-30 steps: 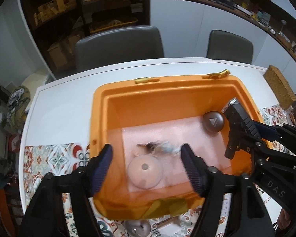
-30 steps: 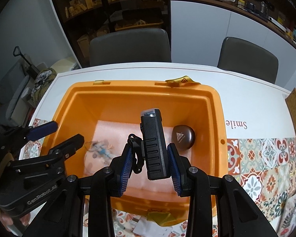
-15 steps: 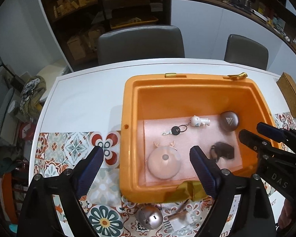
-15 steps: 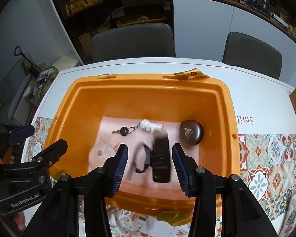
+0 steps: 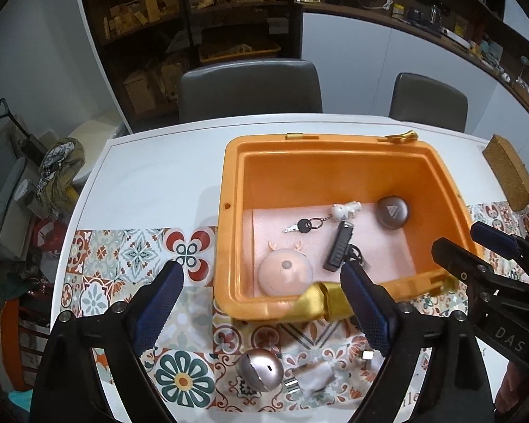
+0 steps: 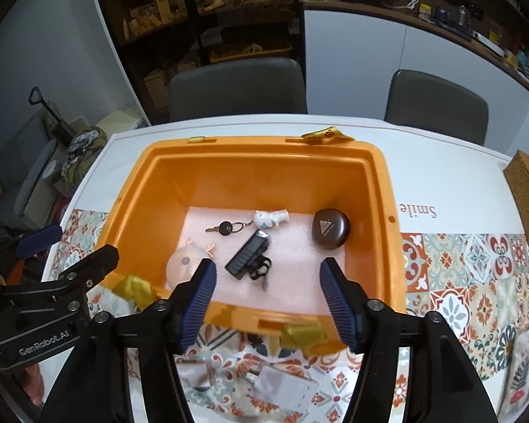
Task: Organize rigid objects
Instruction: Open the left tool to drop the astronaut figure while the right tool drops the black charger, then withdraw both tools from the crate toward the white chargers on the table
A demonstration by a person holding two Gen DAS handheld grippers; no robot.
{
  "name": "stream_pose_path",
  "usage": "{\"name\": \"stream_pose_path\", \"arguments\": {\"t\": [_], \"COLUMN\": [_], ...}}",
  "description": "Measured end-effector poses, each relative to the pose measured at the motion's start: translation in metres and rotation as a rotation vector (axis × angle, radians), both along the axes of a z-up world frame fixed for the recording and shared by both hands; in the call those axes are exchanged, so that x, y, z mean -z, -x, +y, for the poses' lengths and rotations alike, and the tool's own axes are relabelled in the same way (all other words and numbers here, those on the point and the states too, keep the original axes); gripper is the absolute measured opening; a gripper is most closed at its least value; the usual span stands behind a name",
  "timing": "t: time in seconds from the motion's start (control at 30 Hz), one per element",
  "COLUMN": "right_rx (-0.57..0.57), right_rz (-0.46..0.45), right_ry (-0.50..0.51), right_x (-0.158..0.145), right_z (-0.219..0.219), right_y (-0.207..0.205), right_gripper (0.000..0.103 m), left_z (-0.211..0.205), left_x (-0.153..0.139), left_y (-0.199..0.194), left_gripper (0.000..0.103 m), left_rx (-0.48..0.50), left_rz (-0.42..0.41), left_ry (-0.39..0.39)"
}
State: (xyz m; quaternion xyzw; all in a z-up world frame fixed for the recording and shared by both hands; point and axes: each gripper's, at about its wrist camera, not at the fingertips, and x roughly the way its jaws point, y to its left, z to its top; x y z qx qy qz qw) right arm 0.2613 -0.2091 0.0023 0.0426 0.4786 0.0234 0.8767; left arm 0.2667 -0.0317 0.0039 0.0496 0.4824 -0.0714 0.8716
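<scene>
At the near edge of the tabletop (image 5: 151, 176), both the left gripper (image 5: 261, 303) and right gripper (image 6: 268, 296) gape wide and empty above the orange bin (image 6: 381, 190), where the black clip (image 6: 248, 254) lies on pink foam beside key (image 6: 225, 227) and brown case (image 6: 329, 228); only the left view shows a silver ball (image 5: 261, 370) outside.

Quick count: one orange bin (image 5: 335, 151), and inside it four things on one pink foam sheet (image 6: 299, 282): one key with a white figure keychain (image 5: 321, 220), one pink round deer-face gadget (image 5: 285, 275), one black clip-on device (image 5: 340, 250) and one dark rounded case (image 5: 392, 211). On the tablecloth in front of the bin there's one metallic egg-shaped thing (image 5: 261, 370), plus what looks like two small white bits (image 5: 310, 377), too blurry to be sure. Two gray chairs (image 6: 236, 88) behind the table, one woven box (image 6: 527, 197), and two grippers (image 5: 261, 303) total.
</scene>
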Motion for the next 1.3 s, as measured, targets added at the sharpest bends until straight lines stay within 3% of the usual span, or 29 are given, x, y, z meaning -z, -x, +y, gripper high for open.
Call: {"name": "stream_pose_path", "arguments": {"t": [0.23,0.47,0.77,1.3], "right_rx": [0.015,0.030,0.042,0.037], "right_rz": [-0.057,-0.077,-0.069,-0.058], "right_ry": [-0.014,-0.036,-0.044,-0.014], "right_x": [-0.016,-0.019,-0.005,0.029], "right_z": [-0.005,-0.009,-0.015,-0.005], "right_y": [0.031,0.060,0.083,0.104], "right_gripper": [0.069,0.076,0.079,0.085], "left_z": [0.002,0.000,0.000,0.009], "left_x": [-0.019,-0.023,-0.009,0.038], "left_y": [0.026,0.048,0.071,0.094], "left_gripper": [0.100,0.100,0.100,0.100], "left_rx": [-0.004,-0.001,-0.031,-0.089], "left_rz": [-0.062,-0.067,-0.058,0.051], "left_ry": [0.023,0.039,0.036,0.025]}}
